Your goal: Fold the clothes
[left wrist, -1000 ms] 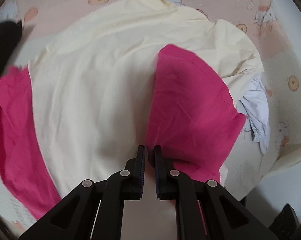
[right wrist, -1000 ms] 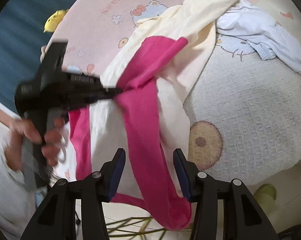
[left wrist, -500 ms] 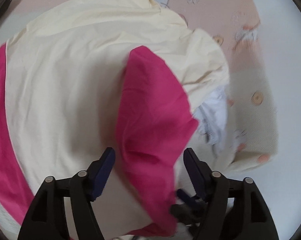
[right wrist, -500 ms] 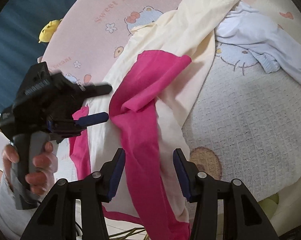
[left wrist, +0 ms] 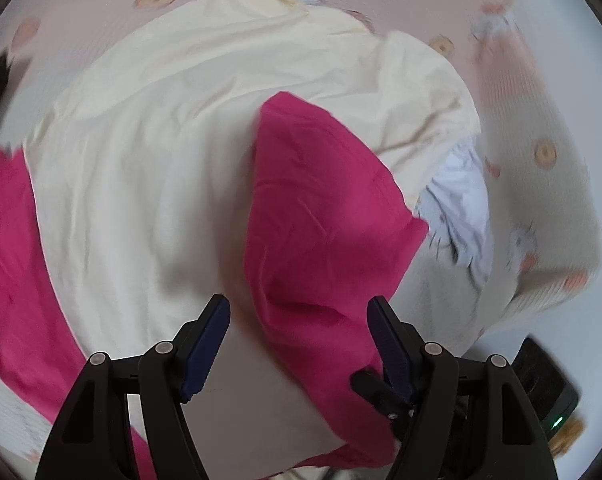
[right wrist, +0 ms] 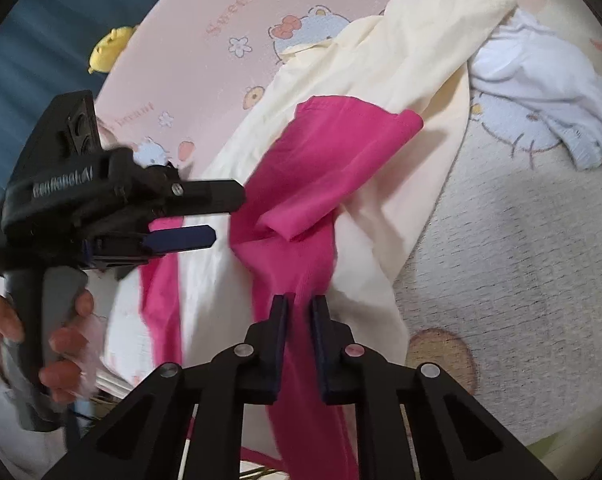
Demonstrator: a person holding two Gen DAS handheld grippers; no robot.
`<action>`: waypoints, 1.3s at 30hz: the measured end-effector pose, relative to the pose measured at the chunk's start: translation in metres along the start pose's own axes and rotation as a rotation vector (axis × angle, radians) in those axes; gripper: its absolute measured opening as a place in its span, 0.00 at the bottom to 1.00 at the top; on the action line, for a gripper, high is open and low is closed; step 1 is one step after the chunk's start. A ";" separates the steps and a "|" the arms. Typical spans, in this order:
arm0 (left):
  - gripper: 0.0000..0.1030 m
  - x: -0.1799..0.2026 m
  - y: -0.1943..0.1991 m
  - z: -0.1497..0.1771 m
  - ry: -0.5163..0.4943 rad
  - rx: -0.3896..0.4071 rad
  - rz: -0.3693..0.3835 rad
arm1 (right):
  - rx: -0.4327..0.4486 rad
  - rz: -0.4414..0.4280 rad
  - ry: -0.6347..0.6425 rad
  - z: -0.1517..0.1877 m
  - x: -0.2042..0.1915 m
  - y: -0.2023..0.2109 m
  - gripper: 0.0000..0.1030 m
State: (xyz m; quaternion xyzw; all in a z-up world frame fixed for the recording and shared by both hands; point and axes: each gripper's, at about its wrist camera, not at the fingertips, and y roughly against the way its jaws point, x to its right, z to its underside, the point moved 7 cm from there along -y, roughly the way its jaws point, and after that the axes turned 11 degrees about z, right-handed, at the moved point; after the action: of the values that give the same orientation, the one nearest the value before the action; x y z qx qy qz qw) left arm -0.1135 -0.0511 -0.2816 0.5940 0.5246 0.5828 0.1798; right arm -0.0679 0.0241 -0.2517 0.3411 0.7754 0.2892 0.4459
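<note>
Pink cartoon-printed bedding [right wrist: 229, 32], with a waffle-textured cream blanket [right wrist: 533, 280] over its right part, fills the background of both views. Across it lies a soft, wrinkled cream garment [left wrist: 173, 152], running diagonally from the upper right of the right wrist view toward lower centre. A smooth magenta garment [right wrist: 325, 168] sits on top of it, its upper end squared off and a small flap folded back near mid-frame; below that it narrows into a bunched strip.

The right gripper [right wrist: 299, 312], at lower centre of its own view, has its blue-padded jaws pressed in on that bunched magenta strip, pinching it. The left gripper [left wrist: 299, 312] has its jaws spread wide, with the magenta cloth lying between and beyond them, not clamped; in the right wrist view it appears at left, gripped by a hand [right wrist: 61, 332].

A crumpled white garment [right wrist: 541, 80] lies at the upper right, partly under the cream one. A yellow plush toy [right wrist: 111, 50] sits at the upper left edge.
</note>
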 end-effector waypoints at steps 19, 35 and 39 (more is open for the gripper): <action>0.39 0.039 -0.051 -0.002 -0.306 -0.085 -0.178 | -0.016 0.013 -0.044 -0.004 0.005 0.004 0.10; 0.11 -0.039 0.022 -0.007 -0.091 0.067 -0.198 | -0.022 0.036 0.010 0.007 -0.011 0.005 0.17; 0.11 -0.063 0.032 0.008 -0.023 0.073 -0.169 | -0.030 0.078 0.053 0.020 -0.019 0.004 0.31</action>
State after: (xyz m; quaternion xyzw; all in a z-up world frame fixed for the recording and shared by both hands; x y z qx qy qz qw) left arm -0.0790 -0.1129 -0.2890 0.5603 0.5917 0.5391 0.2129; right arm -0.0420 0.0148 -0.2478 0.3567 0.7686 0.3270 0.4184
